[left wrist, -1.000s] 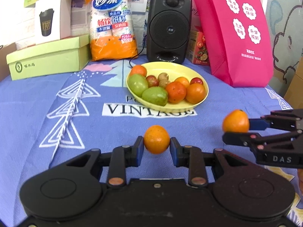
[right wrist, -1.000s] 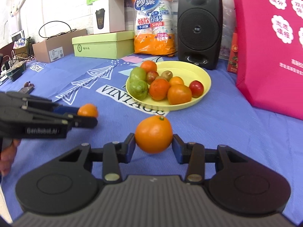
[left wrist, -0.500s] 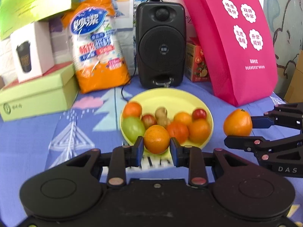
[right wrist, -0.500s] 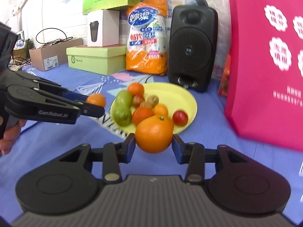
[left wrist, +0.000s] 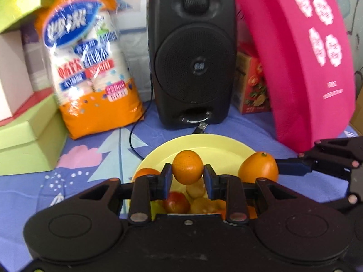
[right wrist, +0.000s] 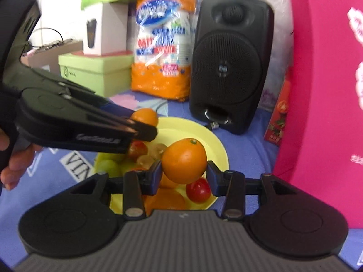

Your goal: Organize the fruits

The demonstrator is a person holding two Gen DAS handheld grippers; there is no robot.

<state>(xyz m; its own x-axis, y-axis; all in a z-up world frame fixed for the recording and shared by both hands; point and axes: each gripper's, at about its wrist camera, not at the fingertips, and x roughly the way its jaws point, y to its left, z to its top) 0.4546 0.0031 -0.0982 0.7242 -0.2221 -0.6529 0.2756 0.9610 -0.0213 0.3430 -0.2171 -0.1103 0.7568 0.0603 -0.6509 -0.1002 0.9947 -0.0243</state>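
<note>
We seem to be in a lived-in home room or small office. A surface under a blue printed cloth (left wrist: 95, 158) carries a black speaker (left wrist: 191, 52), a pack of paper cups (left wrist: 90, 68), green gift boxes (right wrist: 95, 72), a pink shopping bag (left wrist: 301, 56) and a yellow fruit plate (left wrist: 204, 142).

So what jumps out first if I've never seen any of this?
Two black handheld grippers, each pinching a round orange: the left gripper holds the smaller orange, the right gripper the larger orange. Both hover over a yellow plate of mixed fruit, before a black speaker.
</note>
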